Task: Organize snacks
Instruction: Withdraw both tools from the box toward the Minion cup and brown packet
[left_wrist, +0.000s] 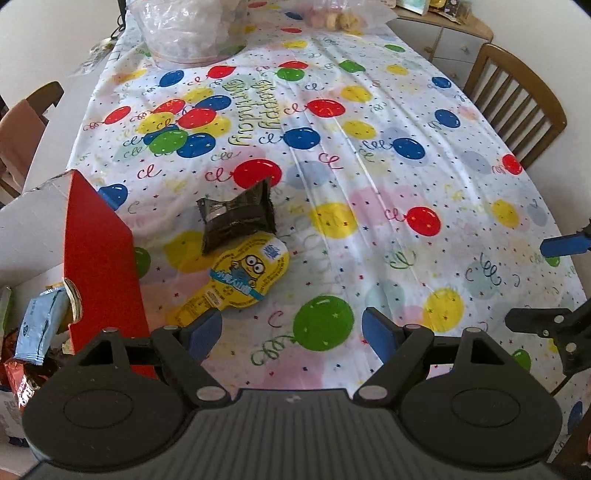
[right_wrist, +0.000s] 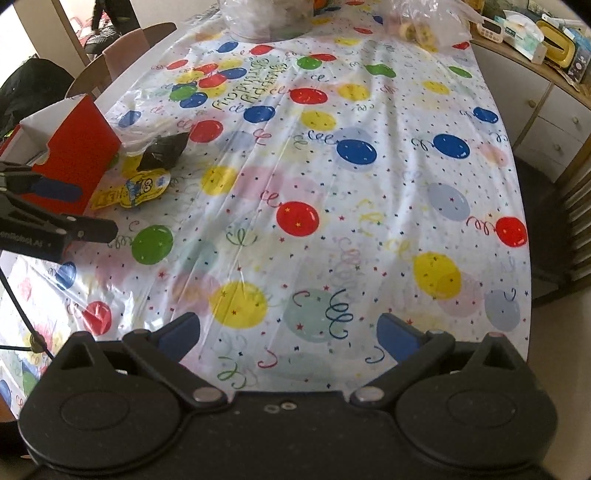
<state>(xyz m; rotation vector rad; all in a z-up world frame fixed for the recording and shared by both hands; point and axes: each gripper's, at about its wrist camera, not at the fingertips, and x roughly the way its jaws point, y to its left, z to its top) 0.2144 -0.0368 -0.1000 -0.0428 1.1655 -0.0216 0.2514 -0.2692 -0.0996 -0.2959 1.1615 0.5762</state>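
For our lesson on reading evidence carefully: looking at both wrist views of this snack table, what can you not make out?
- Red box contents: left wrist view, its wall and the picture's edge hide most packets.
- Black packet label: both views, too small and glossy to read.
- Yellow cartoon snack: its lower end sits behind a left tongs finger.
- Clear bags at the table's far end: cut off, blurred.

The right gripper hangs with jaws spread wide and empty over a balloon-print tablecloth. At the left, a yellow Minion snack pack lies touching a black wrapper, both beside a red box. The left gripper reaches in from the left edge.
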